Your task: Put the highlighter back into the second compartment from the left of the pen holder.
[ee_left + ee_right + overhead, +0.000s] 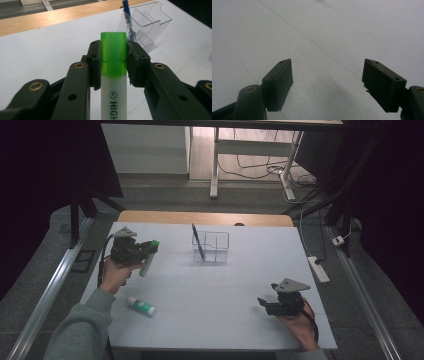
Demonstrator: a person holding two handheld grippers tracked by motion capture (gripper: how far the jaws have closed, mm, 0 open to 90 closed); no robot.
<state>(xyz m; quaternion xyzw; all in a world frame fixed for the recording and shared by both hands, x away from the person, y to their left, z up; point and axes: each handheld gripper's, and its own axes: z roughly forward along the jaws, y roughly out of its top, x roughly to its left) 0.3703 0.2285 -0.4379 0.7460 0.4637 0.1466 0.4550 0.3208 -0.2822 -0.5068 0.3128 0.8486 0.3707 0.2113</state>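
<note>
A white-barrelled highlighter with a translucent green cap (113, 62) sits pinched at its cap between the pads of the left gripper (145, 251), held above the left side of the white table (225, 310). Beyond it stands a clear plastic compartment holder (212, 246) with a blue pen (198, 241) leaning inside. A white glue stick with a green label (141, 306) lies nearer the person. The right gripper (327, 82) hovers over bare table, jaws spread apart.
</note>
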